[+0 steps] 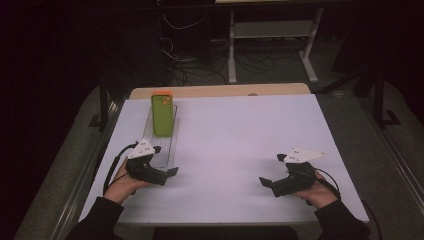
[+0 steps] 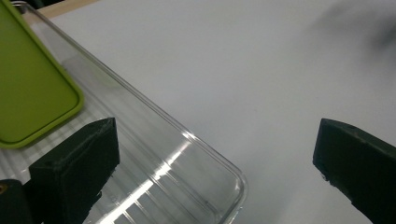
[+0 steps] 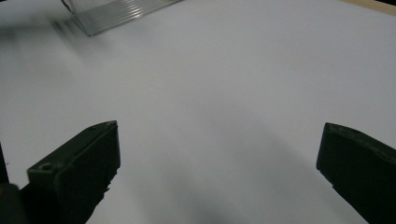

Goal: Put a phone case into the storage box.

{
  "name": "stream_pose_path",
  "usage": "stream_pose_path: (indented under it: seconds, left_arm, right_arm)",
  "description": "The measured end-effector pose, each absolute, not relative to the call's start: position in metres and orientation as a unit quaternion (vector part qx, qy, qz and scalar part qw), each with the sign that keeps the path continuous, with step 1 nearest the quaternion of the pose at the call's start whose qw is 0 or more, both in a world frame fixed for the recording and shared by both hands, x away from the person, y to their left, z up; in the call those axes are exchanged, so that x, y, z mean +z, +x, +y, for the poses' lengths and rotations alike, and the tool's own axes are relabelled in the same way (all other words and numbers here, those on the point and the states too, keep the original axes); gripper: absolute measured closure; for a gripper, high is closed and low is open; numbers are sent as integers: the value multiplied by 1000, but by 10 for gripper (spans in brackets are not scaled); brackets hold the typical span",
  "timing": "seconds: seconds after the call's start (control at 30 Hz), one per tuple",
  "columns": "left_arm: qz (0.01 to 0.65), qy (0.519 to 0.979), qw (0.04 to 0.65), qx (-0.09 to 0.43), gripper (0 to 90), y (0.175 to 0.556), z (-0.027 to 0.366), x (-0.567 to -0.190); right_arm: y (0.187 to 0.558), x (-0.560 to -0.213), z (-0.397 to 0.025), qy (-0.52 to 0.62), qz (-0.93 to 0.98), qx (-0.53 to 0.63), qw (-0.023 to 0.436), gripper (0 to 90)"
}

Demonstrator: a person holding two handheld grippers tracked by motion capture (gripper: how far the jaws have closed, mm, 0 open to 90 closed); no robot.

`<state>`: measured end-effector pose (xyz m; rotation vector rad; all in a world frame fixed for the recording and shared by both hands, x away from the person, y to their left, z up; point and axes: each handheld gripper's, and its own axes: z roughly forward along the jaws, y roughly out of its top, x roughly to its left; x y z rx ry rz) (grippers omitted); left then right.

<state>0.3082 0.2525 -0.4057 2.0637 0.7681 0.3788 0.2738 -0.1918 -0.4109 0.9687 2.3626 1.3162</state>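
A green phone case (image 1: pixel 162 115) (image 2: pixel 28 88) lies in a clear plastic tray (image 1: pixel 172 145) (image 2: pixel 196 154) at the left of the white table. My left gripper (image 1: pixel 170 172) (image 2: pixel 217 163) is open at the tray's near end, one jaw over the tray floor and the other over bare table, with nothing between them. My right gripper (image 1: pixel 263 181) (image 3: pixel 219 168) is open over bare white table at the right front, far from the tray. A corner of the tray (image 3: pixel 112 11) lies at the top left of the right gripper view.
The white sheet (image 1: pixel 240 140) covers a wooden table whose edge (image 1: pixel 220 91) shows at the back. Beyond it are a white desk frame (image 1: pixel 272 45) and floor cables (image 1: pixel 200 65). A dark stand (image 1: pixel 102 100) rises at the table's left side.
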Motion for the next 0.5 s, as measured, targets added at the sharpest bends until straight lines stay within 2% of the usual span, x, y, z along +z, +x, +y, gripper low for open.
stream_pose_path:
  seconds: [0.5]
  left_arm:
    - [306, 827, 448, 147, 0, 308, 253, -407]
  right_arm:
    - [273, -406, -198, 336, 807, 466, 137, 0]
